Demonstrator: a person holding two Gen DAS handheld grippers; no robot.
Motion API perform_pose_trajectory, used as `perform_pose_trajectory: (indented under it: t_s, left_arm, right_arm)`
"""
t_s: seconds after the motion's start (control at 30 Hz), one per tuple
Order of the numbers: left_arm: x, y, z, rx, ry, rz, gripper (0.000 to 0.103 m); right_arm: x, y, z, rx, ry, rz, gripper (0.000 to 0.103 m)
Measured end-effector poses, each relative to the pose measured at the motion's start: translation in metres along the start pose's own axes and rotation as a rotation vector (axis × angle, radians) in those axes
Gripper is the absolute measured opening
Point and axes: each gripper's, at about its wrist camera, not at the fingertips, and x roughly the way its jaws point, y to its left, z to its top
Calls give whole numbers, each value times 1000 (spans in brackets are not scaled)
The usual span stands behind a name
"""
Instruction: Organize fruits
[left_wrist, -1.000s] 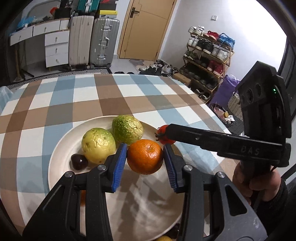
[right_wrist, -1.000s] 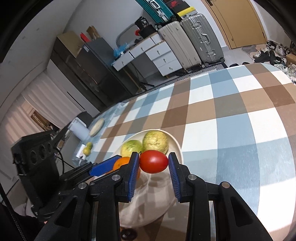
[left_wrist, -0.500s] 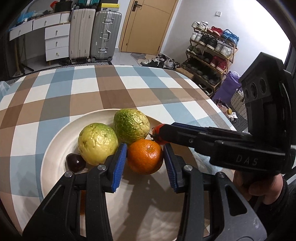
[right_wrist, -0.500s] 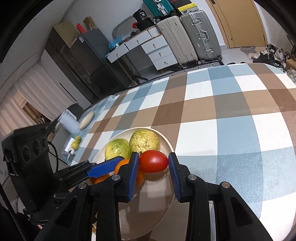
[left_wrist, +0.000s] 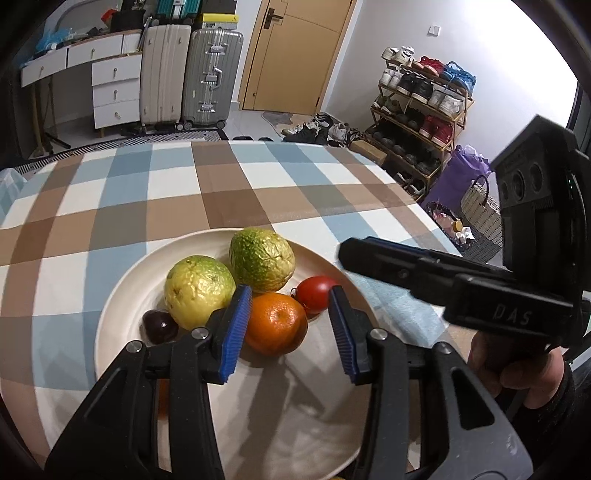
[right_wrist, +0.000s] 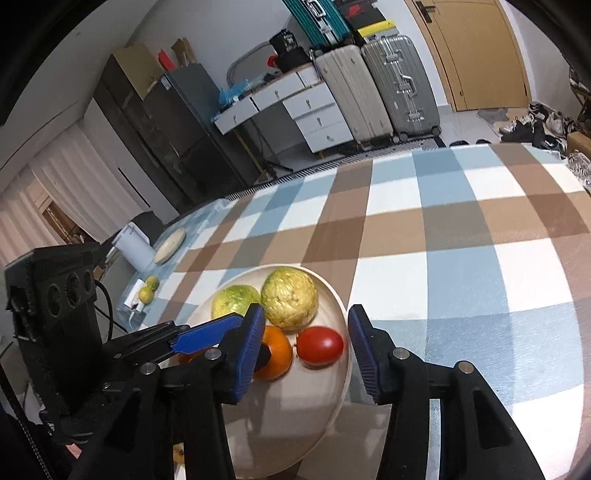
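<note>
A cream plate (left_wrist: 122, 280) on a checked table (left_wrist: 221, 192) carries five fruits: two green-yellow guavas (left_wrist: 199, 291) at the far side, an orange (left_wrist: 275, 323) and a red tomato (left_wrist: 316, 293) nearer, and a dark plum (left_wrist: 160, 325) at the left. The right gripper (right_wrist: 306, 343) has just been opening. Its blue pads now stand apart on either side of the tomato (right_wrist: 319, 345), which rests on the plate (right_wrist: 341, 369) touching neither pad; its long axis runs roughly across the gap. The left gripper (left_wrist: 290, 332) has also just been opening. Its near pad lies against or just beside the orange, while the other pad stands clear, so the orange sits on the plate rather than pinched. Both fruits lie directly ahead of their grippers, between the fingers. The coming move probably turns on this: each gripper must draw straight back along its own line, since any sideways drift would nudge the fruit against its neighbours.
</note>
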Motion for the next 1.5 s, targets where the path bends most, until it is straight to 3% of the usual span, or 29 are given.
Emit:
perform_pose_trajectory:
  t_s: [0.2, 0.27, 0.33, 0.4, 0.67, 0.83, 1.17, 1.5]
  left_arm:
    - [-36, -12, -2, 13, -44, 13, 51]
    - [-51, -16, -4, 11, -64, 21, 59]
    - [-69, -21, -8, 8, -91, 37, 75]
    - [-88, -25, -12, 7, -122, 55, 80]
    - [-143, -35, -35, 1, -163, 108, 86]
    - [-172, -37, -56, -8, -196, 122, 102]
    - [-197, -28, -95, -46, -198, 171, 102]
    - [-186, -1, -135, -105, -173, 205, 102]
  right_arm:
    - [-37, -1, -7, 48, -62, -8, 54]
    - [-51, 2, -11, 53, -79, -19, 59]
    - [-67, 6, -16, 51, -104, -32, 67]
    - [-83, 13, -22, 40, -129, -42, 72]
    - [-132, 45, -47, -10, -210, -37, 94]
    - [-150, 66, -62, -45, -237, -34, 100]
    - [-162, 97, -88, -113, -238, -45, 103]
    - [-136, 109, -125, -159, -148, -62, 103]
